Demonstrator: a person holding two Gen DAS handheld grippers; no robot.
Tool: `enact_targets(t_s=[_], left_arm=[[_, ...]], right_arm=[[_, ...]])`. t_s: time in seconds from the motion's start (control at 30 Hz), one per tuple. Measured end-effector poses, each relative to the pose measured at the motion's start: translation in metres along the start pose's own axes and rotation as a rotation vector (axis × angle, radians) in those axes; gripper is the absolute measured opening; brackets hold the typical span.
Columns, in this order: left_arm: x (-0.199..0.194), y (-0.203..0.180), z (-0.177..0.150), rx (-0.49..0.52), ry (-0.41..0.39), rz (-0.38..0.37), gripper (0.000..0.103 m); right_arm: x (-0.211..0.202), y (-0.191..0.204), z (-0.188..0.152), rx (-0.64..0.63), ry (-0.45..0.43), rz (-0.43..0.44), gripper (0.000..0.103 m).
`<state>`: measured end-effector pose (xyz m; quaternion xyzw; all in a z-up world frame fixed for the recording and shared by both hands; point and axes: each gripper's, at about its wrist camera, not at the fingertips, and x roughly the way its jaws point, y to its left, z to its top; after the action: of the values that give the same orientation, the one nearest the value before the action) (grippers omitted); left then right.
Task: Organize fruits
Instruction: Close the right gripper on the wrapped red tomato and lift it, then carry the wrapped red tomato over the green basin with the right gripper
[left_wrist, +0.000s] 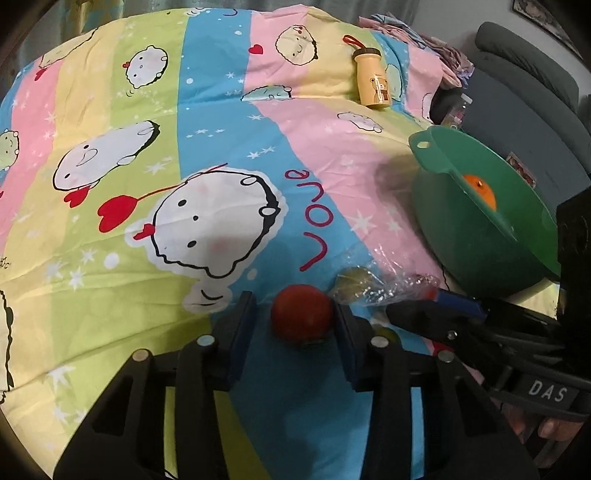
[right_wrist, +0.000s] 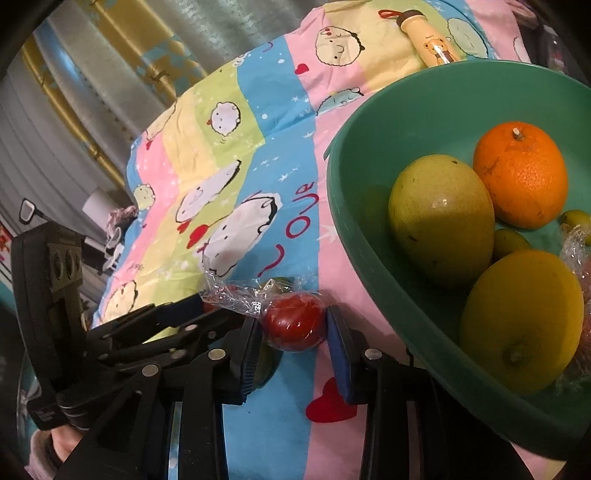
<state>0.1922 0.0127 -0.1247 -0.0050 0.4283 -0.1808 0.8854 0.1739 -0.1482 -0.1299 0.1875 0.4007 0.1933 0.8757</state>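
Note:
A small red fruit (left_wrist: 301, 317) lies on the cartoon-print bedspread (left_wrist: 221, 129) between the fingers of my left gripper (left_wrist: 293, 304). The right pad touches it and a gap shows at the left pad. Crinkled clear plastic wrap (left_wrist: 391, 284) with a greenish fruit (left_wrist: 354, 280) lies just to its right. My right gripper (right_wrist: 293, 317) is shut on a second red fruit (right_wrist: 295, 330), which is covered in that wrap. A green bowl (right_wrist: 354, 240) at the right holds an orange (right_wrist: 521, 177), a large green-yellow fruit (right_wrist: 439, 218) and a yellow one (right_wrist: 521, 321).
A yellow bear-print bottle (left_wrist: 373, 77) lies far back on the bedspread. A grey sofa (left_wrist: 517, 92) stands behind the bowl (left_wrist: 461, 173). Curtains (right_wrist: 110, 74) hang beyond the bed's far edge. Both grippers sit close together, tips almost meeting at the wrap.

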Motion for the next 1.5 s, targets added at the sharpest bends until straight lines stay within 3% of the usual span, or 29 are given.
enact_targets(t_s=[0.1,0.57,1.5], left_arm=[[0.001,0.000,-0.001,0.000,-0.007,0.026,0.031],[-0.017,-0.008,-0.016,-0.068,-0.015,0.069,0.031],[-0.094,-0.027,-0.054,-0.134,-0.092,0.168,0.031]], right_arm=[[-0.001,-0.001,0.000,0.001,-0.003,0.012,0.036],[-0.013,-0.004,-0.007,-0.019,0.016,0.058,0.036],[-0.068,0.042,-0.028,-0.180,0.044,0.151,0.036]])
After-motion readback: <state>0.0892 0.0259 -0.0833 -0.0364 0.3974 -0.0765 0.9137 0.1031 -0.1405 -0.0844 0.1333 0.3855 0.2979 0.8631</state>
